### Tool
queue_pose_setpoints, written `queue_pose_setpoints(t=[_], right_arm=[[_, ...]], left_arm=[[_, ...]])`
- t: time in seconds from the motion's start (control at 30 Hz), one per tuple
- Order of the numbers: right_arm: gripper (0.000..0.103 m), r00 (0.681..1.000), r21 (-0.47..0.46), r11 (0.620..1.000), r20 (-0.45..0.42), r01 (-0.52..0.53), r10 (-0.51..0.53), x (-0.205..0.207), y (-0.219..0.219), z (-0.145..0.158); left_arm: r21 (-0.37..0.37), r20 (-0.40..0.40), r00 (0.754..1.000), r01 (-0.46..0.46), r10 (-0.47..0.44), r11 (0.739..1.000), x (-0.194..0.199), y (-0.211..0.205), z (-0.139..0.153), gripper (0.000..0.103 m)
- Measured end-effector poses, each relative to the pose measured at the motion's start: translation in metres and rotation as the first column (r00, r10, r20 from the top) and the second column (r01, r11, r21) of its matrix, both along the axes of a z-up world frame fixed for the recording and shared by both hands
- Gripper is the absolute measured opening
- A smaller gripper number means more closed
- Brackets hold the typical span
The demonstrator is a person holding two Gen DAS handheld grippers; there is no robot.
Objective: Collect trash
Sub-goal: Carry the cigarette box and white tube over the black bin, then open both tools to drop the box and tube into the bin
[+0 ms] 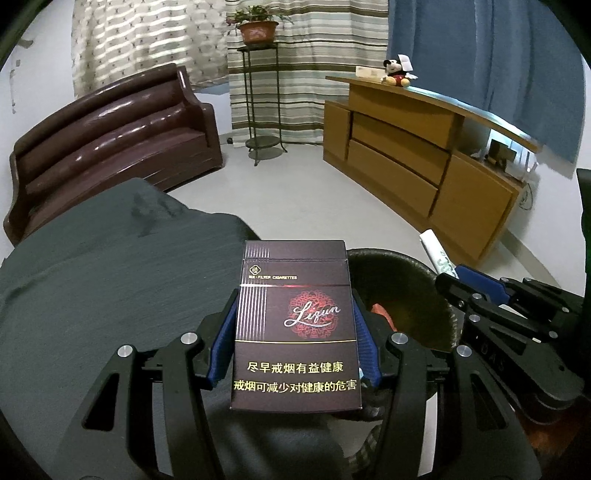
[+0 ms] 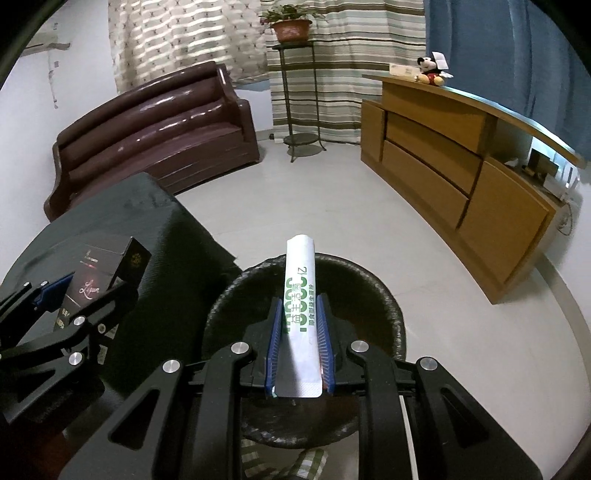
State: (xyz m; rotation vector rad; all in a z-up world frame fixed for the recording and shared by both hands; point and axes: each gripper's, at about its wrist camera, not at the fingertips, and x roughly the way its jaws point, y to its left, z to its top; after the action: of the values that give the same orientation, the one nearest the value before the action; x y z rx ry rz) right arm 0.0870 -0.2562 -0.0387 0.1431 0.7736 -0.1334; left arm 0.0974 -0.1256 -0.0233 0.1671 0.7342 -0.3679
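My left gripper (image 1: 294, 295) is shut on a dark cigarette pack (image 1: 295, 325), its blue pads pressed on both long sides, over the edge of a table with a grey cloth (image 1: 110, 266). Just right of it stands a round black bin (image 1: 402, 291). My right gripper (image 2: 300, 301) is shut on a white sachet with green print (image 2: 301, 295), held above the black bin (image 2: 384, 299). From the right wrist view the left gripper (image 2: 92, 282) with the pack (image 2: 107, 269) is at the left. In the left wrist view the right gripper (image 1: 456, 275) and sachet (image 1: 437, 251) are at the right.
A dark brown sofa (image 1: 110, 133) stands at the back left. A metal plant stand with a potted plant (image 1: 258, 29) is by the striped curtains. A wooden cabinet (image 1: 424, 162) with a plush toy (image 1: 397, 72) runs along the right. Pale floor (image 2: 332, 206) lies between.
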Motion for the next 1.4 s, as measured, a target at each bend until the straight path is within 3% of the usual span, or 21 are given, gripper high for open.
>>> queue_pose_setpoints(t=[1.17, 1.23, 1.4], right_arm=[[0.021, 0.997, 0.016, 0.998, -0.037, 0.063, -0.062, 0.019, -0.021, -0.02], [0.029, 0.997, 0.019, 0.998, -0.037, 0.066, -0.066, 0.019, -0.023, -0.02], [0.03, 0.997, 0.018, 0.997, -0.034, 0.07, -0.069, 0.019, -0.022, -0.019]], left_arm=[[0.037, -0.085, 0.996, 0.018, -0.014, 0.999, 0.034, -0.033, -0.019, 0.054], [0.038, -0.086, 0.996, 0.018, -0.015, 0.999, 0.034, -0.033, -0.019, 0.055], [0.033, -0.082, 0.997, 0.007, -0.005, 0.999, 0.035, -0.032, -0.019, 0.064]])
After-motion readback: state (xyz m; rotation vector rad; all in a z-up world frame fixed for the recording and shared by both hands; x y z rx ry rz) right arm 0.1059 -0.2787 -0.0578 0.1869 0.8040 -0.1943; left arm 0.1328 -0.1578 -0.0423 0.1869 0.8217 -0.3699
